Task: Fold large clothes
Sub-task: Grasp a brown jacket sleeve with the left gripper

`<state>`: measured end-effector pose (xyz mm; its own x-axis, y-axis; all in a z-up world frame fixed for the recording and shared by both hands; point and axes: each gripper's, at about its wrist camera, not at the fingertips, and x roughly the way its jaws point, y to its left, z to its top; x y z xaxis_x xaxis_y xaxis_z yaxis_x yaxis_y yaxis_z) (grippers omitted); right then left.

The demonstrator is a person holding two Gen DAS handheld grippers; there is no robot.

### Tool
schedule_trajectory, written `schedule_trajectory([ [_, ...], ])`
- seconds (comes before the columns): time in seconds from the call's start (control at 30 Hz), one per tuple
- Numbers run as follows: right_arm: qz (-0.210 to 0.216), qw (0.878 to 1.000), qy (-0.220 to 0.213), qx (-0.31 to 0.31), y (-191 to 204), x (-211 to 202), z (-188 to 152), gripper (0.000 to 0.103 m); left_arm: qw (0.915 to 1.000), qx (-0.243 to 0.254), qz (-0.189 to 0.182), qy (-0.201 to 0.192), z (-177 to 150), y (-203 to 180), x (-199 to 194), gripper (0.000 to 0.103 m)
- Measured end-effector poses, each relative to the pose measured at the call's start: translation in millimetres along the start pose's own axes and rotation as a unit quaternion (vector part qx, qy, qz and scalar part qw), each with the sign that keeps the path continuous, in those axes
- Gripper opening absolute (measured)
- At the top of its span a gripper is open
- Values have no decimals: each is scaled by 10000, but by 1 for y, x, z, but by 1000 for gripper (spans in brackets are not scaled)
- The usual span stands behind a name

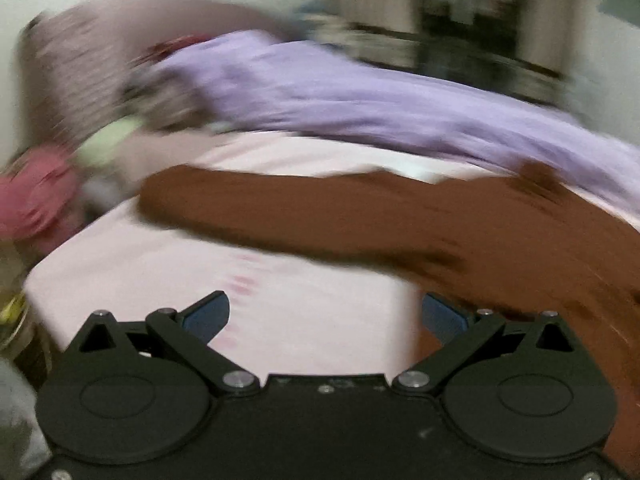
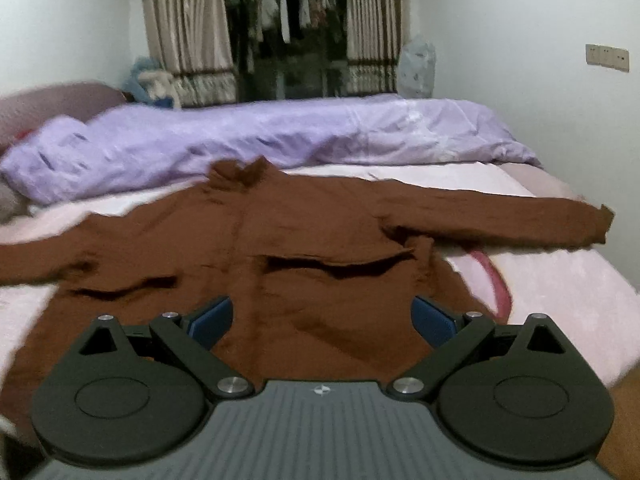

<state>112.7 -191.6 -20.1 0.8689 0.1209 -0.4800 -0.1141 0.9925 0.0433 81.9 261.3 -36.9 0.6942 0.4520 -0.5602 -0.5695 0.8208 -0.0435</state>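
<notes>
A bed with a pale pink sheet fills both views. A lilac duvet lies bunched in a long roll along the bed's far edge, in front of a curtained window.

A brown sweater is spread flat across the middle of the bed, its collar toward the duvet. One sleeve stretches out toward the bed's right edge, and the other sleeve reaches toward the left edge. The hem lies at the near edge.

The right gripper hovers over the lower body of the sweater, its jaws spread wide with nothing between them. The left gripper is also spread wide and empty, above bare sheet just beside the sweater's left side; this view is heavily blurred.

At the bed's left end lie a pink item and a green item, both too blurred to identify.
</notes>
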Motion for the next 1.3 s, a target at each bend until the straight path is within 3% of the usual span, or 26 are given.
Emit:
schedule_trajectory([
  [0.07, -206, 9997, 97, -86, -3, 22, 7, 103, 9967, -511, 540, 320, 17, 45, 46, 103],
  [0.17, -323, 9990, 305, -3, -10, 52, 15, 103, 9887, -848, 1153, 451, 43, 92, 63, 103],
  [0.23, -405, 9977, 537, 118, -18, 69, 17, 103, 9817, -1392, 1183, 538, 50, 119, 103, 103],
  [0.3, -386, 9970, 634, 231, -23, 81, 17, 103, 9791, -1576, 1152, 574, 54, 125, 119, 103],
  [0.47, -357, 9942, 947, 357, -26, 107, 20, 103, 9663, -2393, 328, 896, 66, 141, 182, 103],
  [0.6, -174, 9925, 1072, 571, -36, 116, 22, 103, 9735, -1986, 786, 812, 77, 134, 207, 99],
  [0.63, -167, 9920, 1091, 613, -38, 117, 23, 103, 9763, -1770, 964, 790, 78, 128, 206, 84],
  [0.67, -174, 9917, 1100, 643, -41, 118, 23, 103, 9779, -1558, 1161, 773, 83, 124, 219, 52],
  [0.7, -183, 9916, 1092, 662, -45, 119, 23, 103, 9803, -1345, 1253, 715, 85, 122, 221, 39],
  [0.73, -210, 9914, 1087, 693, -48, 119, 22, 103, 9822, -1398, 1028, 716, 88, 119, 219, 15],
  [0.77, -248, 9908, 1105, 744, -51, 121, 22, 103, 9808, -1550, 914, 752, 91, 121, 218, 7],
  [0.83, -290, 9895, 1148, 827, -59, 123, 22, 102, 9804, -1580, 978, 649, 102, 114, 210, 5],
  [0.9, -369, 9888, 1155, 865, -63, 124, 23, 102, 9846, -1407, 950, 418, 114, 96, 196, 4],
  [1.0, -544, 9883, 1144, 844, -67, 127, 29, 102, 9948, -667, 742, -200, 136, 33, 163, 4],
  [1.1, -642, 9885, 1113, 794, -69, 131, 35, 102, 9979, -37, 105, -633, 146, -50, 122, 4],
  [1.2, -545, 9885, 1169, 787, -67, 136, 39, 102, 9931, 359, -798, -782, 147, -139, 87, 4],
  [1.3, -502, 9880, 1259, 739, -60, 144, 43, 102, 9836, 586, -1471, -861, 134, -219, 61, 4],
])
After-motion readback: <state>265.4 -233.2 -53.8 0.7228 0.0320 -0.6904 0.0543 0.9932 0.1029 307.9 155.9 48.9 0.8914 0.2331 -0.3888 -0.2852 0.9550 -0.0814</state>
